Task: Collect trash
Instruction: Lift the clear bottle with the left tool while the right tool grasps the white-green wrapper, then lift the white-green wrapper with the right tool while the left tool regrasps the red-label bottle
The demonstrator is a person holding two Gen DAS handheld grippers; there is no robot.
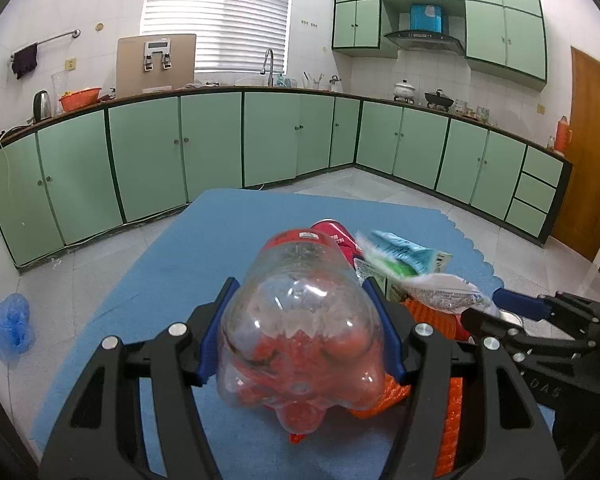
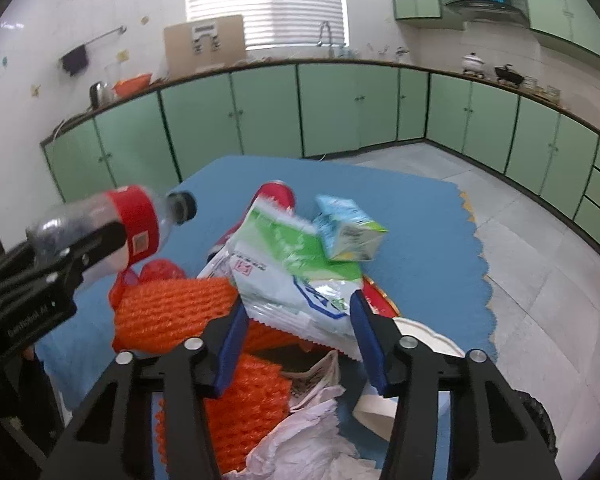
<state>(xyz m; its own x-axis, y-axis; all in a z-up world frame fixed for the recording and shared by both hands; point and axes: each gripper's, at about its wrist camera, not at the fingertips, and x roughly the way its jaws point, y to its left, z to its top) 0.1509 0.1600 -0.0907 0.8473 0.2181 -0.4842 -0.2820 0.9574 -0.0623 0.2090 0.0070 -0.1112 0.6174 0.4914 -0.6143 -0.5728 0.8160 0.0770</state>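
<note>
My left gripper (image 1: 300,312) is shut on a clear plastic bottle (image 1: 300,328) with a red label, held above the blue mat; the bottle also shows in the right wrist view (image 2: 112,224). A trash pile lies on the mat: orange foam netting (image 2: 172,312), a green and white snack bag (image 2: 292,276), a blue-green carton (image 2: 348,228), a red can (image 2: 274,196) and crumpled white paper (image 2: 312,440). My right gripper (image 2: 298,320) is open, its blue pads on either side of the snack bag's lower edge.
The blue mat (image 2: 420,240) covers the grey tiled floor. Green cabinets (image 1: 180,148) line the far walls. A blue plastic bag (image 1: 10,330) lies on the floor at the left. A white plate rim (image 2: 432,340) sits under the pile. A wooden door (image 1: 592,148) stands at right.
</note>
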